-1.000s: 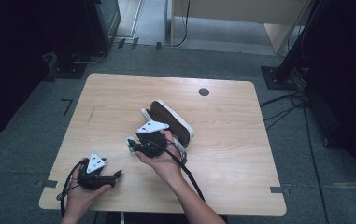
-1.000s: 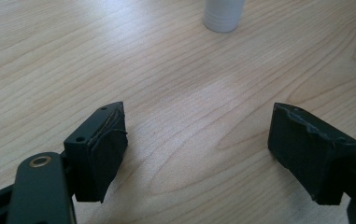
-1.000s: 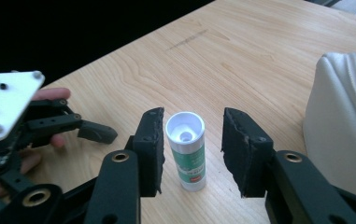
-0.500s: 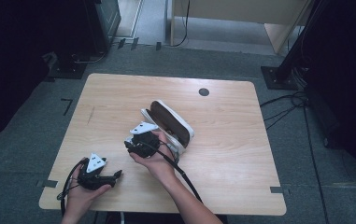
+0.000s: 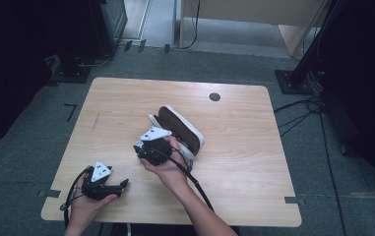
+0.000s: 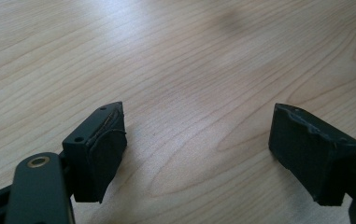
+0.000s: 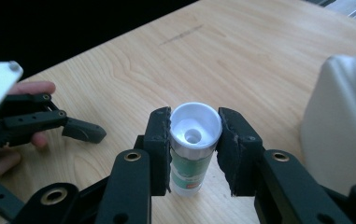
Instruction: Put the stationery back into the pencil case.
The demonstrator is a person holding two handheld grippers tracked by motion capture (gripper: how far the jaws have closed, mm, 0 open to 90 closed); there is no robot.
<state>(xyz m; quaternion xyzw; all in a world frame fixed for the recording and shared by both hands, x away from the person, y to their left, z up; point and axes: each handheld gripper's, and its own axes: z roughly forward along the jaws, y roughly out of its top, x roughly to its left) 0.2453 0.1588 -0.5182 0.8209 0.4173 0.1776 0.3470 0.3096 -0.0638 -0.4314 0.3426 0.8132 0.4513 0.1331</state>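
Observation:
My right gripper (image 7: 194, 122) holds a small tube (image 7: 190, 164) with a white cap and a green label upright just above the table. Its jaws have just been closing, and both pads now press on the tube's sides. In the high view the right gripper (image 5: 140, 149) sits at the table's middle, just left of a white and brown pouch (image 5: 181, 126). My left gripper (image 5: 124, 184) rests near the front left edge, pointing right. Its jaws (image 6: 196, 133) stand wide apart over bare wood with nothing between them.
The wooden table (image 5: 244, 147) has a dark round cable hole (image 5: 214, 97) at the back. The white side of the pouch (image 7: 341, 121) rises close on the right of the tube. The left gripper (image 7: 75, 129) lies farther off to the tube's left.
The right gripper has shifted a little to the left, away from the pouch. The left gripper has not moved.

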